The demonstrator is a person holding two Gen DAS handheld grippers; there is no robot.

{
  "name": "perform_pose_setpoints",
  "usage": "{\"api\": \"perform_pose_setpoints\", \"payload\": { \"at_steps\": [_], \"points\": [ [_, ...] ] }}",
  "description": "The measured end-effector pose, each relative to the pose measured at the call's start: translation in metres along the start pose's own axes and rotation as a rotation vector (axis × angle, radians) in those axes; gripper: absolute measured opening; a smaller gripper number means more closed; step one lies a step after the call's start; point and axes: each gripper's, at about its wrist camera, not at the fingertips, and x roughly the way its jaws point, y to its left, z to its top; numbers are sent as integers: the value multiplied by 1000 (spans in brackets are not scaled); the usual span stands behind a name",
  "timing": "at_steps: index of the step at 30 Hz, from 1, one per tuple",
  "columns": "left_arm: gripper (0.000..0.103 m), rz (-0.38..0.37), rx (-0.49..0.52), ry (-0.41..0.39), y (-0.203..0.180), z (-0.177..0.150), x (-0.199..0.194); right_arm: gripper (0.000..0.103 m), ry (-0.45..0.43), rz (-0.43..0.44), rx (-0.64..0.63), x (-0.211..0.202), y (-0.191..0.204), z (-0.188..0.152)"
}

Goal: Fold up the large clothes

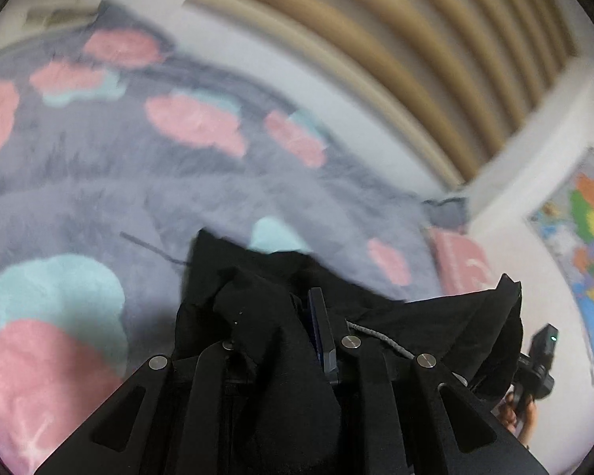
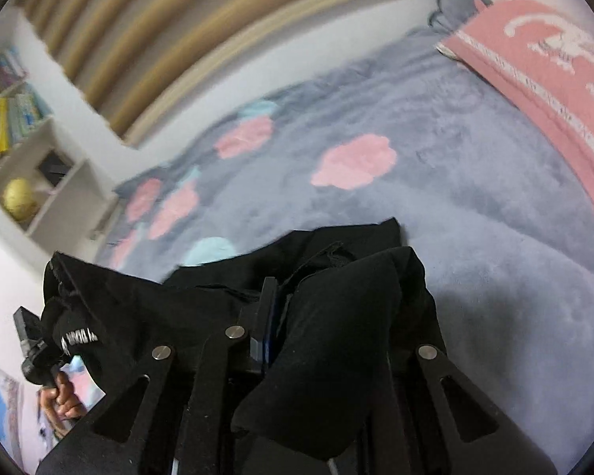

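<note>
A black garment (image 1: 257, 316) hangs bunched in the air over the bed. My left gripper (image 1: 303, 316) is shut on one part of it; cloth drapes over its left finger and only the right finger (image 1: 320, 316) shows. My right gripper (image 2: 283, 308) is shut on another part of the same garment (image 2: 336, 316), whose folds cover its right finger. The cloth spans between the two grippers, with a white-printed label (image 2: 79, 336) near its far end. Each view shows the person's other hand (image 1: 518, 411) (image 2: 59, 396) at the edge.
Below lies a grey-blue plush blanket (image 1: 178, 198) (image 2: 455, 206) with pink and teal clouds. A pink pillow (image 2: 534, 79) (image 1: 459, 265) sits at the bed's end. Tan slatted panelling (image 1: 376, 39) runs behind the bed, with a wall map (image 1: 586, 257) and a white bookshelf (image 2: 19, 138) nearby.
</note>
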Motion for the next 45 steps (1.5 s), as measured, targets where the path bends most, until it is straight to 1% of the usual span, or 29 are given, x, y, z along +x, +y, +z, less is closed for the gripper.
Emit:
{"api": "perform_pose_setpoints", "payload": {
  "at_steps": [2, 5, 7, 8, 11, 13, 14, 16, 19, 20, 21, 22, 23, 24, 25, 26, 27, 28, 29, 30, 31, 34, 37, 38, 40, 41, 42, 44, 45],
  "points": [
    [19, 51, -2, 55, 11, -2, 40, 18, 29, -57, -4, 31, -9, -3],
    [20, 74, -7, 116, 24, -12, 83, 17, 93, -97, 4, 72, -24, -15],
    [20, 80, -19, 134, 29, -17, 95, 17, 126, -111, 1, 94, -31, -24],
    [21, 77, -25, 140, 31, -17, 97, 17, 125, -112, -1, 101, -33, -27],
    [21, 59, -16, 164, 34, -17, 100, 17, 125, -110, 6, 107, -37, -28],
    [21, 38, -8, 157, 34, -18, 97, 17, 128, -109, 1, 106, -37, -29],
    [21, 30, -5, 156, 34, -18, 93, 18, 127, -103, 1, 103, -38, -29],
    [24, 22, 15, 160, 30, -15, 78, 24, 130, -85, 0, 90, -35, -28],
    [35, -7, 92, 166, 18, -8, 41, 34, 104, -56, -7, 53, -30, -22],
    [41, -23, 120, 166, 15, -5, 24, 35, 86, -37, -14, 36, -28, -20],
    [44, -34, 138, 165, 13, -2, 10, 40, 69, -7, -16, 19, -27, -17],
    [50, -43, 156, 153, 11, 2, -8, 46, 53, 39, -17, -3, -28, -15],
    [57, -51, 170, 128, 10, 6, -27, 48, 44, 67, -14, -17, -28, -14],
    [61, -62, 177, 100, 11, 9, -42, 49, 37, 86, -10, -28, -28, -14],
    [68, -87, 181, 61, 13, 13, -60, 50, 27, 112, 1, -42, -31, -14],
    [74, -111, 183, 30, 14, 15, -71, 51, 19, 120, 6, -49, -31, -15],
    [75, -128, 186, 10, 15, 17, -79, 53, 2, 113, 8, -56, -31, -15],
    [76, -132, 189, 1, 14, 17, -82, 58, -7, 84, -3, -57, -30, -15],
    [76, -125, 195, 3, 12, 17, -79, 63, -15, 41, -20, -57, -27, -14],
    [76, -113, 201, 11, 10, 17, -74, 72, -24, -12, -37, -55, -25, -14],
    [76, -88, 212, 25, 7, 15, -64, 74, -38, -51, -58, -51, -23, -15],
    [76, -25, 240, 62, 2, 9, -30, 75, -23, -86, -140, -33, -13, -18],
    [76, 30, 238, 88, 5, 11, 2, 75, 7, -152, -234, -10, -6, -21],
    [76, 47, 230, 90, 7, 14, 11, 75, 13, -149, -239, -6, -7, -21],
    [76, 46, 186, 108, 15, 21, 26, 75, 21, -78, -200, 4, -15, -15],
    [76, 33, 151, 116, 21, 26, 33, 75, 20, -63, -191, 6, -20, -13],
    [76, 21, 123, 120, 24, 29, 38, 75, 16, -68, -185, 9, -24, -9],
    [76, -16, 60, 149, 33, 38, 52, 75, 15, -112, -193, 22, -31, -1],
    [76, -28, 41, 165, 35, 40, 58, 75, 23, -114, -195, 29, -35, 3]
  ]
}}
